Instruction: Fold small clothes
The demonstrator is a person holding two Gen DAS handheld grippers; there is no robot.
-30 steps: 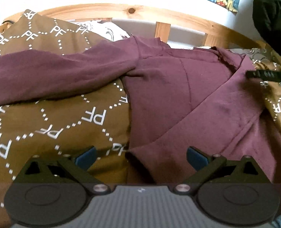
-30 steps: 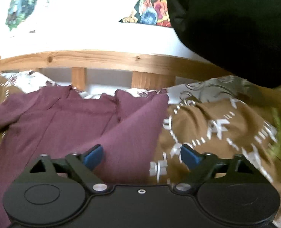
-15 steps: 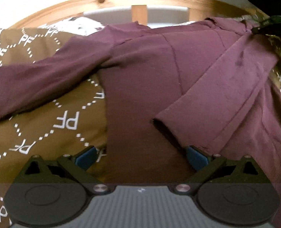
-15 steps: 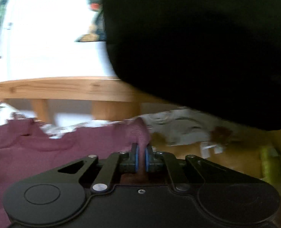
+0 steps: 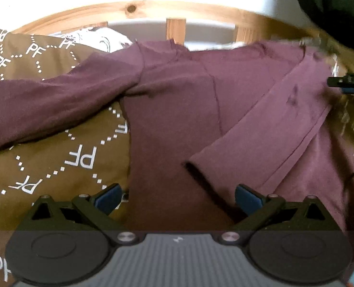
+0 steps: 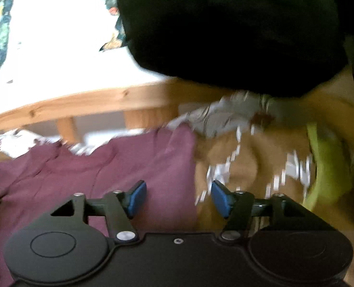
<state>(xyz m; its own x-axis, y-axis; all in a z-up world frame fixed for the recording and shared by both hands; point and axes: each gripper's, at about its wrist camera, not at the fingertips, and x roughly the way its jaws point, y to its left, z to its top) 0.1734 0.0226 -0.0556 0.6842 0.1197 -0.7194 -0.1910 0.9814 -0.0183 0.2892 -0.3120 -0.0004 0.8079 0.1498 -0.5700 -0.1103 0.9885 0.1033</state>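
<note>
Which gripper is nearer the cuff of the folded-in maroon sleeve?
Left. The left gripper hovers open just below the maroon sleeve cuff; the right gripper, jaws opening, sits at the shirt's far shoulder edge.

L gripper (image 5: 177, 197) wide open; R gripper (image 6: 178, 197) jaws opening, empty

My left camera looks down along my left tongs (image 5: 175, 197), close over the maroon shirt (image 5: 177, 119). My right camera sits near the shirt's right edge (image 6: 153, 157). Both face the wooden bed rail (image 5: 177, 12).
</note>
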